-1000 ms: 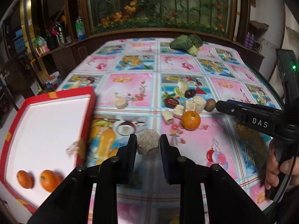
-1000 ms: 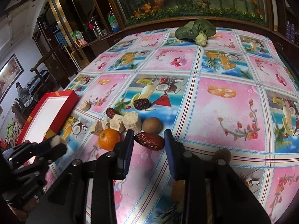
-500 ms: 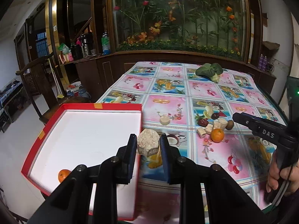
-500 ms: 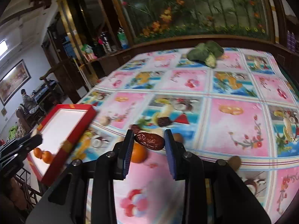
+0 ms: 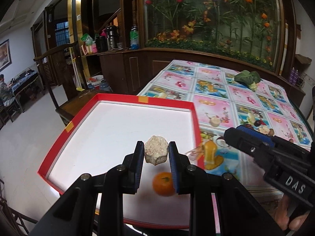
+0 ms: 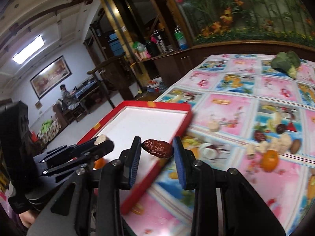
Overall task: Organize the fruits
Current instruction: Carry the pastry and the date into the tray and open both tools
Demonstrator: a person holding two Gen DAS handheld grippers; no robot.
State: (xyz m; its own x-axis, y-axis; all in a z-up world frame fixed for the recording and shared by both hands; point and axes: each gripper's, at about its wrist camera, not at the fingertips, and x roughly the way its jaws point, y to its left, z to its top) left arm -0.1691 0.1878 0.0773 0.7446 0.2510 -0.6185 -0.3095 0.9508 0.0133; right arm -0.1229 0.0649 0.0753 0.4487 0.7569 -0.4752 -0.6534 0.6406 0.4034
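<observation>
My left gripper (image 5: 156, 149) is shut on a beige crumbly cake (image 5: 156, 152) and hangs over the white floor of the red-rimmed tray (image 5: 118, 102). An orange (image 5: 164, 183) lies in the tray just below it. My right gripper (image 6: 157, 146) is shut on a wrinkled red date (image 6: 157, 148), held above the tray's right rim (image 6: 183, 123). The left gripper (image 6: 102, 139) with its cake shows at the left of the right wrist view. On the tablecloth remain an orange (image 6: 270, 160), dates (image 6: 259, 135), a kiwi (image 6: 296, 146) and several beige cake pieces (image 6: 281, 142).
A leafy green vegetable (image 5: 248, 78) lies at the table's far end. A dark wooden chair (image 5: 65, 74) and cabinet with bottles (image 5: 110, 39) stand beyond the tray. A person sits at a desk (image 6: 67, 96) far left. A hand (image 5: 291, 216) holds the right gripper.
Both grippers swung left from the fruit pile to the tray, each carrying its piece. The left one now hangs over the tray floor, the right over the tray's rim.
</observation>
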